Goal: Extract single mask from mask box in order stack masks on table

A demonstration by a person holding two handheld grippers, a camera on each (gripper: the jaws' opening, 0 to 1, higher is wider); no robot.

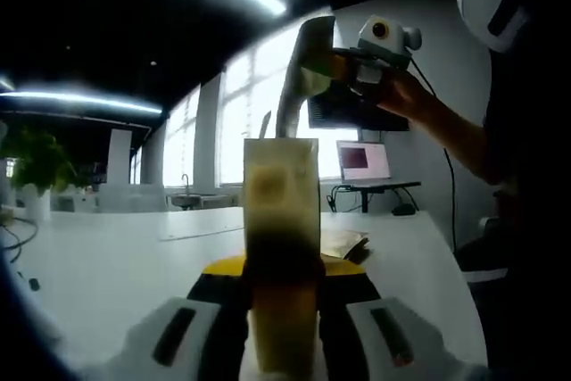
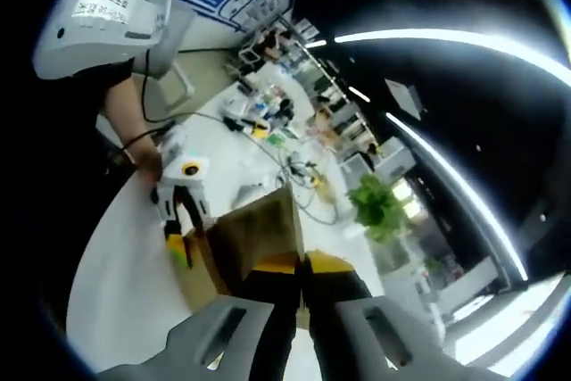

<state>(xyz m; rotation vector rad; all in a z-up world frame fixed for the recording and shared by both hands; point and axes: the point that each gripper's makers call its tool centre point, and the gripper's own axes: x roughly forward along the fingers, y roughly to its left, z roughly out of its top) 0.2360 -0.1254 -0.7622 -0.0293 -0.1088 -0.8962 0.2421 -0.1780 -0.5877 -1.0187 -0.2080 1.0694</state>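
The left gripper had its jaws clamped on the mask box; the right gripper pinched a mask. A weak pinch risked dropping the mask short of the desk.

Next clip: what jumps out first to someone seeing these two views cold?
In the left gripper view, the mask box stands upright in the middle, clamped between the left gripper jaws over the white table. In the right gripper view, the right gripper pinches something thin at that box's top edge. The person's hand holds the right gripper above the box.
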